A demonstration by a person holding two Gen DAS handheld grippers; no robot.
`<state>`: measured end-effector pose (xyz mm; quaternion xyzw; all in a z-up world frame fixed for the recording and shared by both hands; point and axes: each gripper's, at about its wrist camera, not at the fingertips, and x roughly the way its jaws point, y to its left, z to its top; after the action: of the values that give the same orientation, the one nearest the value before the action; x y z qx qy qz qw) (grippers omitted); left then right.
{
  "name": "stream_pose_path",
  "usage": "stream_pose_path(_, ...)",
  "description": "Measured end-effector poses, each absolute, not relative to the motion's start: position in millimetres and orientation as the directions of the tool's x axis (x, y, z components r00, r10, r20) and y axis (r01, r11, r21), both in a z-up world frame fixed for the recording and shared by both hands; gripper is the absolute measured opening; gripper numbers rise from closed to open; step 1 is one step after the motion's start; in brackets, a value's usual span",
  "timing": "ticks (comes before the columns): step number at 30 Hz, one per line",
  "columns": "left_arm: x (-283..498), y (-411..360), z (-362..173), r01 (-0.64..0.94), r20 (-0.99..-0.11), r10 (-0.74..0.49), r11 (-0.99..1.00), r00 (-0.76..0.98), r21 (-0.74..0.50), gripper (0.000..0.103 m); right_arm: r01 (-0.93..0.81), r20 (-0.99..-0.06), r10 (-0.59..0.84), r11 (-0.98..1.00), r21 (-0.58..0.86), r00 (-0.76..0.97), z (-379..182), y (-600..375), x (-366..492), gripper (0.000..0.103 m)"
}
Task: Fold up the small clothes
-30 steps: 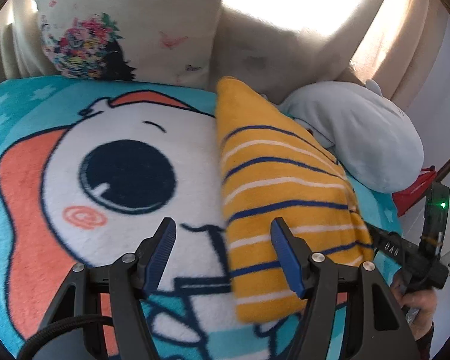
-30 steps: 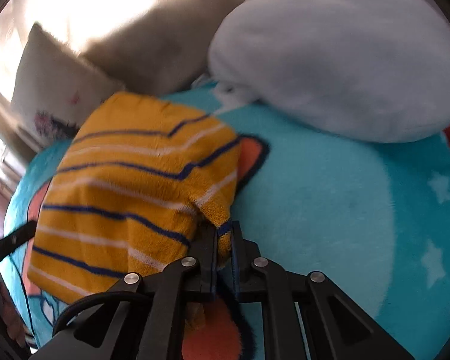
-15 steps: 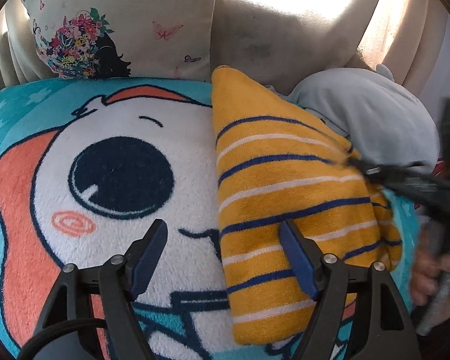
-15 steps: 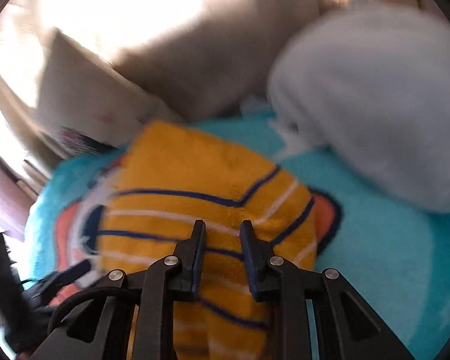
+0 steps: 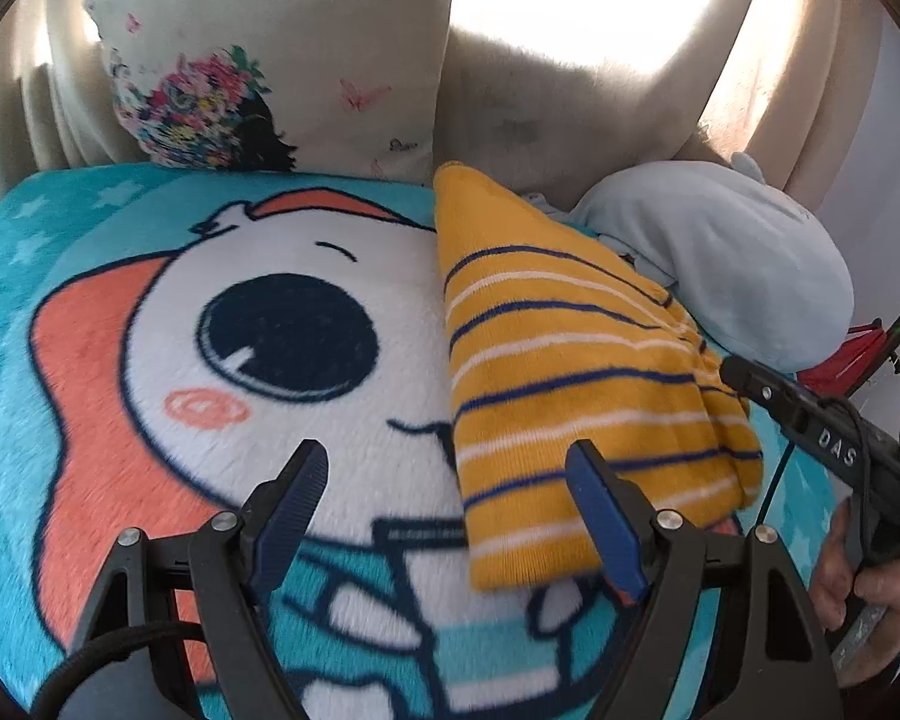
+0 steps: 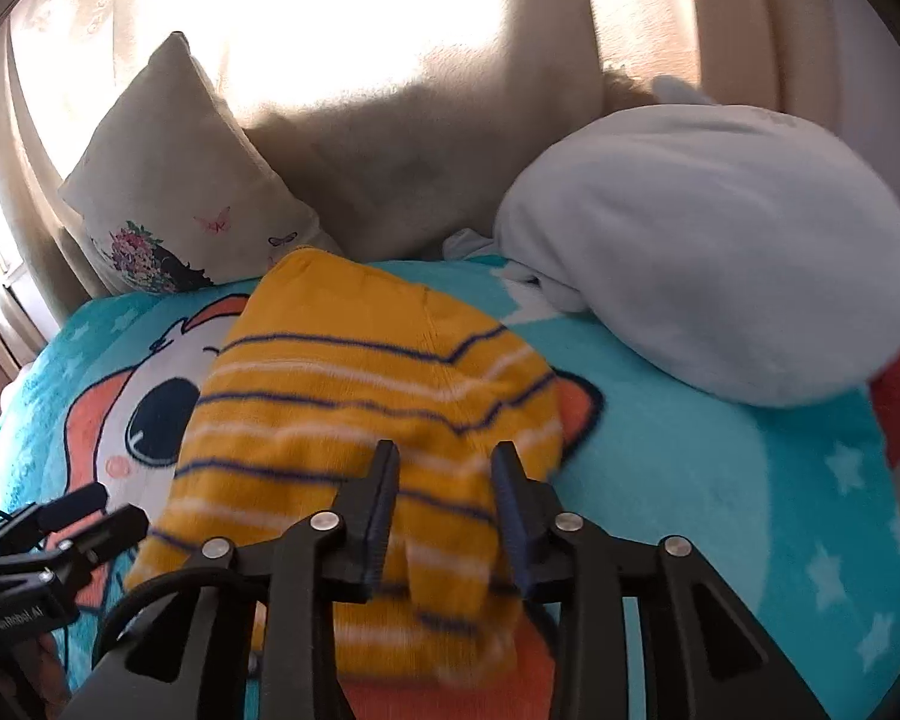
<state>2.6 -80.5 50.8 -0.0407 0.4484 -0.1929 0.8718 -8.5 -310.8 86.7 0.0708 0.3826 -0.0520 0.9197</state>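
Covering the whole bed, a turquoise cartoon blanket carries everything. A pale blue plush lies at the far right corner of the bed, and a cream pillow with a flower print stands at the far edge.

The striped yellow garment lies folded on the right half of the blanket. Its long axis runs from the far edge toward the near edge, and its far end almost reaches the pillow.

The left gripper hovers over the near part of the blanket with its jaws wide and holding nothing. The garment's left edge is between them, and the right jaw is above the near end of the cloth. The right gripper is directly over the near part of the garment, jaws partly apart with striped cloth seen between them; whether they touch it, I cannot tell. I judge the right gripper to be nearer, so the next fold probably goes along the short direction.

One second ago the right jaws were closed on a corner of the garment at its right side. Now they have let go, and the cloth that was lifted is laid over, so the garment looks narrower.
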Motion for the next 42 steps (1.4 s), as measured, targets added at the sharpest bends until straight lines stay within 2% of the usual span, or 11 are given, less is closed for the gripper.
stream_pose_path(10,-39.6,-70.9,65.5,0.283,-0.726,-0.318,0.943,0.61,-0.176,0.081,0.278,-0.716,-0.185,0.961,0.013,0.674,75.2,-300.1,-65.2,0.042)
stream_pose_path(15,-51.0,-65.1,69.8,0.273,-0.72,-0.324,0.943,0.614,-0.191,0.081,0.325,-0.715,-0.238,0.946,-0.016,0.657,71.4,-296.9,-84.6,0.045)
stream_pose_path(24,-66.0,-59.3,78.1,0.276,-0.7,-0.316,0.945,0.64,-0.174,0.081,0.328,-0.703,-0.272,0.943,-0.058,0.657,72.8,-282.7,-98.2,0.055)
stream_pose_path(32,-64.8,-54.3,73.6,0.27,-0.709,-0.325,0.943,0.626,-0.194,0.081,0.315,-0.716,-0.27,0.946,-0.073,0.644,65.2,-276.0,-96.2,0.055)
stream_pose_path(42,-53.0,-55.7,60.8,0.258,-0.731,-0.315,0.946,0.605,-0.194,0.081,0.311,-0.738,-0.266,0.947,-0.08,0.62,52.8,-280.6,-86.5,0.061)
